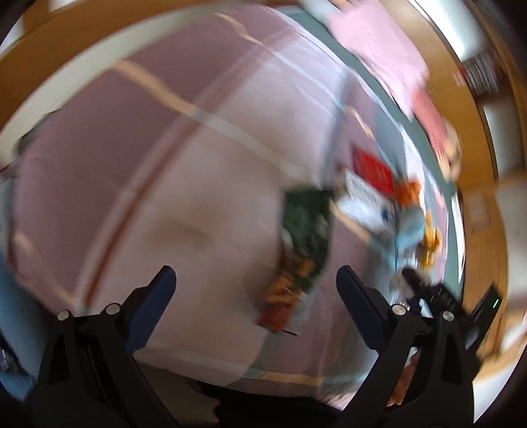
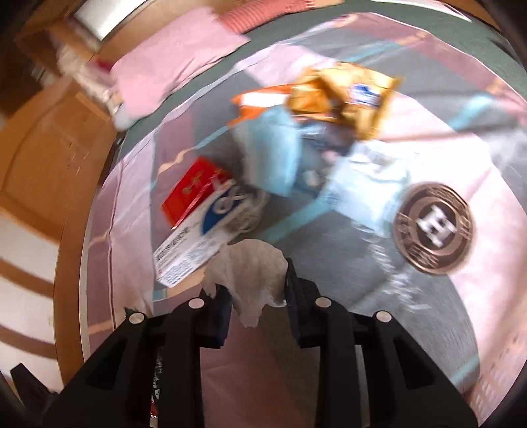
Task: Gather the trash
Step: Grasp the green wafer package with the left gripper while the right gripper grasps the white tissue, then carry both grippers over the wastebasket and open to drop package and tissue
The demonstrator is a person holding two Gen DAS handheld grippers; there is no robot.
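Both views are blurred by motion. My right gripper (image 2: 255,276) is shut on a crumpled white tissue (image 2: 250,266), which bulges up between the blue pads above the bed. Ahead of it lies a pile of trash: a white and blue box (image 2: 197,240), a red box (image 2: 192,192), a light blue packet (image 2: 273,154), a gold wrapper (image 2: 342,95) and a round brown lid (image 2: 434,228). My left gripper (image 1: 255,280) stands open over the pink bedspread (image 1: 164,164). A green snack wrapper (image 1: 304,240) lies flat between and just beyond its fingers, untouched.
A pink pillow (image 2: 171,62) and a striped one (image 2: 263,13) lie at the head of the bed. Wooden floor (image 2: 42,138) runs along the bed's left edge. In the left wrist view the same trash pile (image 1: 388,197) sits right of the green wrapper.
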